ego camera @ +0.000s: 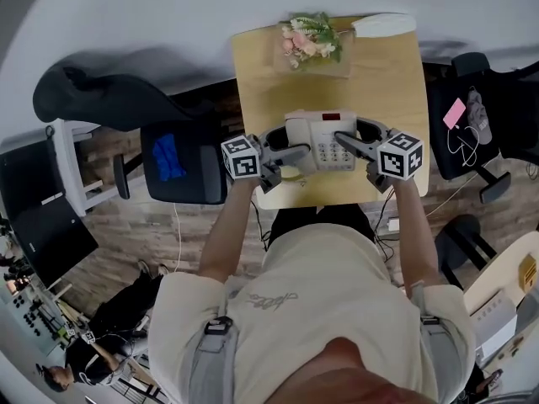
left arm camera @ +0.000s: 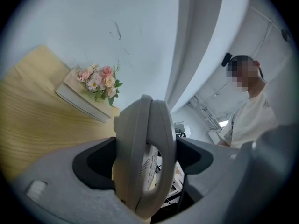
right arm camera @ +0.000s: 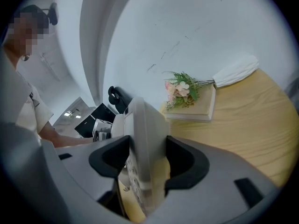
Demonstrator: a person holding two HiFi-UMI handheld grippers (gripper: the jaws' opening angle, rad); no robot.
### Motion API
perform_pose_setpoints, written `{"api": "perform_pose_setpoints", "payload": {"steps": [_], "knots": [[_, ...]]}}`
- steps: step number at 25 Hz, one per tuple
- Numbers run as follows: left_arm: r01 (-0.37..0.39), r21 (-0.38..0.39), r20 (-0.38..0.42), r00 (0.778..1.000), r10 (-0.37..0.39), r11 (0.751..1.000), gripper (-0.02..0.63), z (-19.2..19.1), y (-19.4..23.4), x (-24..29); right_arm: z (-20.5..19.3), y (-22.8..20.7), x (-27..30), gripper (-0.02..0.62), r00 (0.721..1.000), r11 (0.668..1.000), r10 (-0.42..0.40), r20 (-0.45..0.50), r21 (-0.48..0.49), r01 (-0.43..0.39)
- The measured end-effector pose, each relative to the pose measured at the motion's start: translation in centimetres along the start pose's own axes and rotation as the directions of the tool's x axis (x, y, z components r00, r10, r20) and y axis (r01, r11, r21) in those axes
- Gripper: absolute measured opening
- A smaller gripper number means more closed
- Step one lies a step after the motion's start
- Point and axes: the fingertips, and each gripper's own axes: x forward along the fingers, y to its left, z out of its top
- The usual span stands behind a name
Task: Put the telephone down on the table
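A light grey desk telephone (ego camera: pixel 324 140) with a keypad and a red display hangs over the near part of the small wooden table (ego camera: pixel 383 82). My left gripper (ego camera: pixel 296 154) is shut on its left side, where the handset (left arm camera: pixel 145 157) fills the gap between the jaws. My right gripper (ego camera: pixel 347 144) is shut on the phone's right edge (right arm camera: pixel 142 157). In both gripper views the phone stands on edge between the jaws. Whether its underside touches the tabletop I cannot tell.
A book (ego camera: pixel 316 61) with a pink flower bouquet (ego camera: pixel 310 36) lies at the table's far end, next to a folded white cloth (ego camera: pixel 383 25). A black chair with a blue item (ego camera: pixel 177 158) stands left of the table; a dark chair (ego camera: pixel 472 116) stands to the right.
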Motion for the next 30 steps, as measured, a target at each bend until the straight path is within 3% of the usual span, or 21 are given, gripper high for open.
{"api": "perform_pose_setpoints", "payload": {"steps": [13,30], "knots": [[-0.053,-0.106,-0.029,0.998,0.050,0.993,0.390,0.4,5.6,2.6,-0.1,-6.1,2.5,0.241,0.997,0.996,0.013,-0.073,0.094,-0.006],[-0.125,-0.232,-0.098,0.990,0.105,0.965,0.390,0.0,9.6,2.9,-1.4,-9.3,5.1,0.241,0.990,0.971,0.041,-0.135,0.239,-0.008]]}}
